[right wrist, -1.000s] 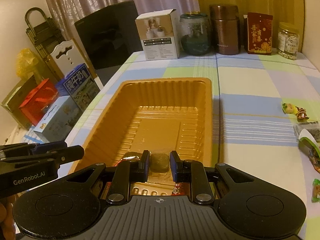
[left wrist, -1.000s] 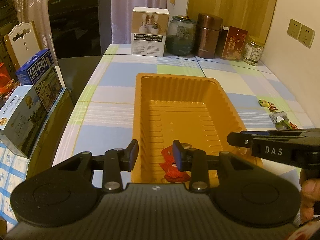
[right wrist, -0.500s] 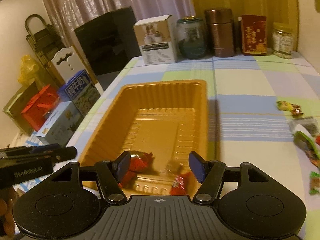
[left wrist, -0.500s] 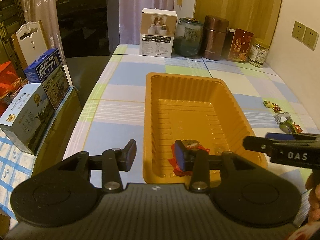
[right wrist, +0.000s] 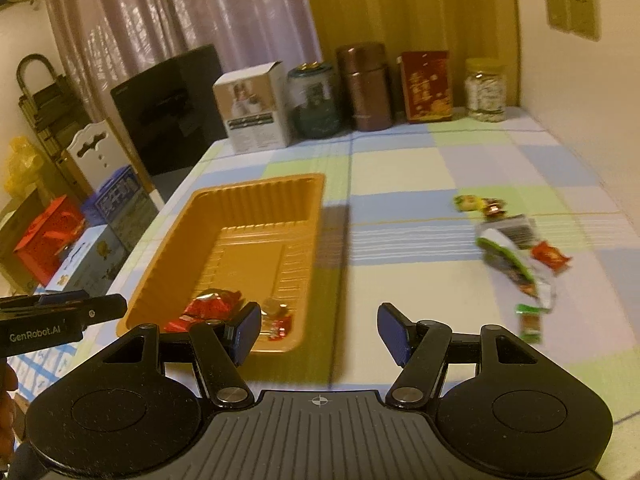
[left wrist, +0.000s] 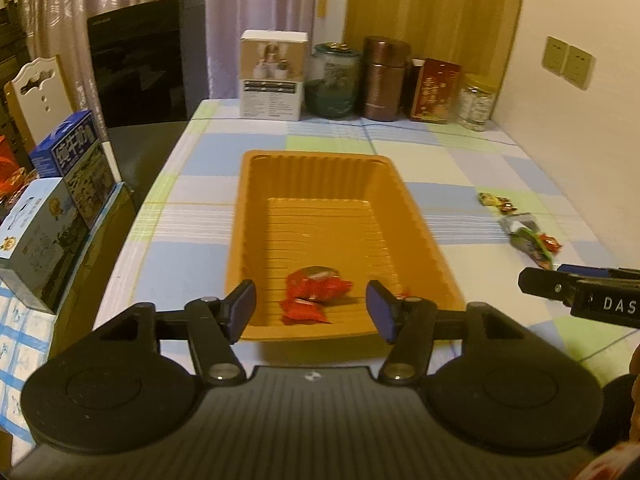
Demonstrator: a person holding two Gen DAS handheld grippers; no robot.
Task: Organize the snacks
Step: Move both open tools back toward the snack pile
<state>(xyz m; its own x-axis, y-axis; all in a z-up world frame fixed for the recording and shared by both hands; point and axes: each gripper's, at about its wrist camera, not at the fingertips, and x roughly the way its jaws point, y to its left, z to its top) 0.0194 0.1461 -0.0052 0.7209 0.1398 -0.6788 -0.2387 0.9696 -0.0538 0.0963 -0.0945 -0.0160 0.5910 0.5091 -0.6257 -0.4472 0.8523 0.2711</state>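
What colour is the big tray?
The tray is orange, clearest in the left wrist view.

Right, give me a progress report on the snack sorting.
Done: a few red-wrapped snacks lie at the near end of the orange tray. In hand: nothing. The left tongs are opening with nothing gripped between them, and the right tongs stand open and empty over the tablecloth beside the tray. Left: a cluster of loose snacks lies on the table to the right, outside the tray.
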